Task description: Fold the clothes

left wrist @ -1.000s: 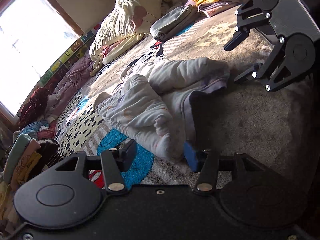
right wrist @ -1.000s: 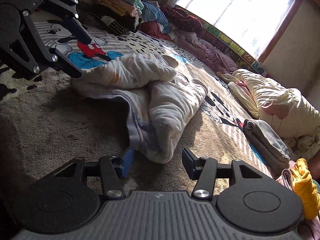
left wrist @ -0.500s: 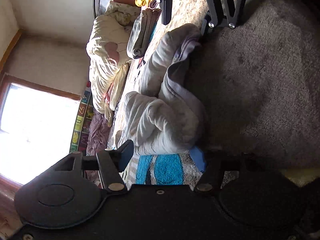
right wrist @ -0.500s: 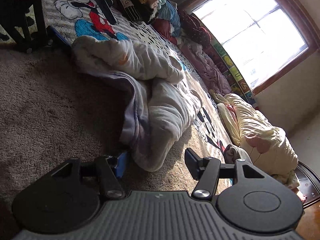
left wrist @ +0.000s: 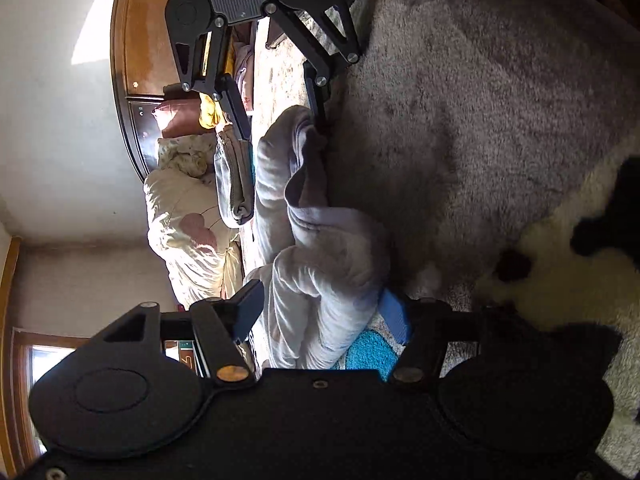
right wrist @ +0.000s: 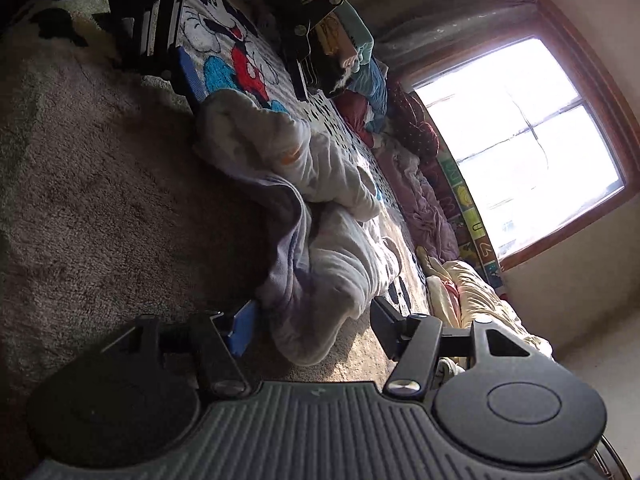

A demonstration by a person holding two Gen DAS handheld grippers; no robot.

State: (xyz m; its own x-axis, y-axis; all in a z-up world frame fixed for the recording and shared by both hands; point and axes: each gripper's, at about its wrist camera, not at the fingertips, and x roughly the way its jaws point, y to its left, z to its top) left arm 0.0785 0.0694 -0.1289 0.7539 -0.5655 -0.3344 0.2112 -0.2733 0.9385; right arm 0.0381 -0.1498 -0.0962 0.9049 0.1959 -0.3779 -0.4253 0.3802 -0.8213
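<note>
Here the pale bunched garment (left wrist: 320, 248) lies on the plush rug (left wrist: 480, 140), one end between each pair of tongs. The left tongs (left wrist: 326, 316) and right tongs (right wrist: 310, 326) have just been opening and stand spread around the cloth, their pads not visibly pressing it.

Soft crumpled cloth garment (left wrist: 320, 264) on rough, shaggy pile rug (left wrist: 480, 120)

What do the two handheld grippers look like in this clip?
Both are black plastic linkages with round pivot discs and metal screws. The left gripper has a smooth black body and blue pads. The right gripper has a ribbed grey body, one blue pad visible. No hands or sleeves show.
</note>
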